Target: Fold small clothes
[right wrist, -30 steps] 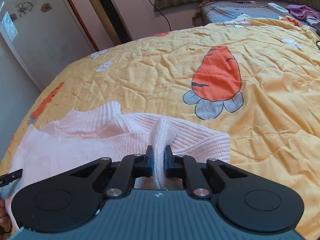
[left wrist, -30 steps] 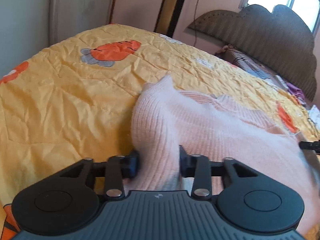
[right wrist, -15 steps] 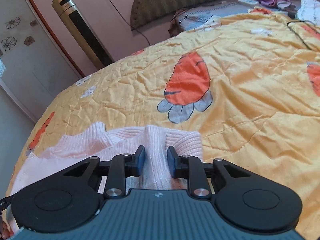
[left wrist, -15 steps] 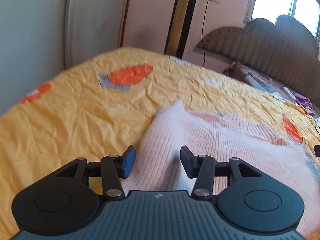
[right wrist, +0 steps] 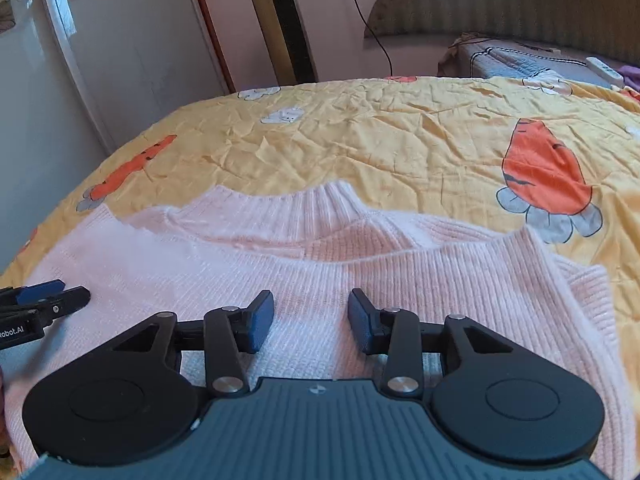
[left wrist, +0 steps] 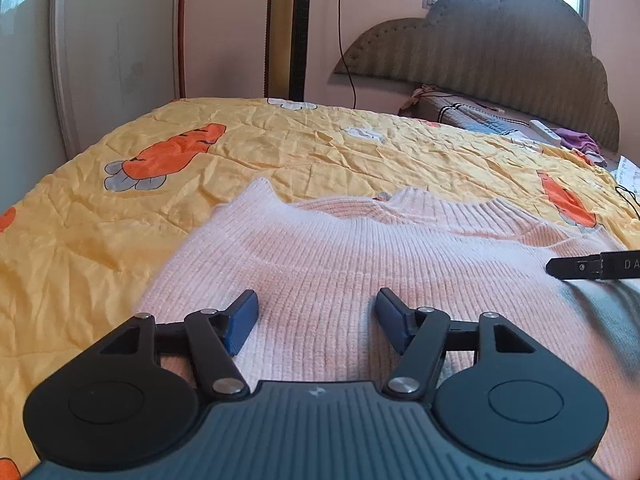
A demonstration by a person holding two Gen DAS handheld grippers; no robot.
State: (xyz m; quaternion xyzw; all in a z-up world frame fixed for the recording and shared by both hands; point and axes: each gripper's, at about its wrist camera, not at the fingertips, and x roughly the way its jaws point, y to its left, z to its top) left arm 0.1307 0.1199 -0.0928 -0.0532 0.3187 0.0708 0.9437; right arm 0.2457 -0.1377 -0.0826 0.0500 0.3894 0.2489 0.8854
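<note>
A: Status of the pale pink ribbed knit sweater (left wrist: pixel 360 264)?

B: It is laid flat on the near part of the yellow quilted bedspread with orange carrot prints (left wrist: pixel 320 152), ribbed collar (right wrist: pixel 280 208) toward the far side. One layer appears to be folded over another, so the ribbed edges are stacked near the collar, though the fisheye makes the layering hard to confirm.

A: Left gripper (left wrist: pixel 316 316)?

B: Jaws are apart and opening, blue pads clear of the knit. Nothing is clamped; only cloth is seen below the gap.

A: Right gripper (right wrist: pixel 311 316)?

B: Same: jaws parted and opening, nothing pinched. It is held just above the sweater's right half.

A: Why both low and side by side?

B: Likely the fold has been laid down and the cloth is being released evenly, so the edges are not dragged.
</note>
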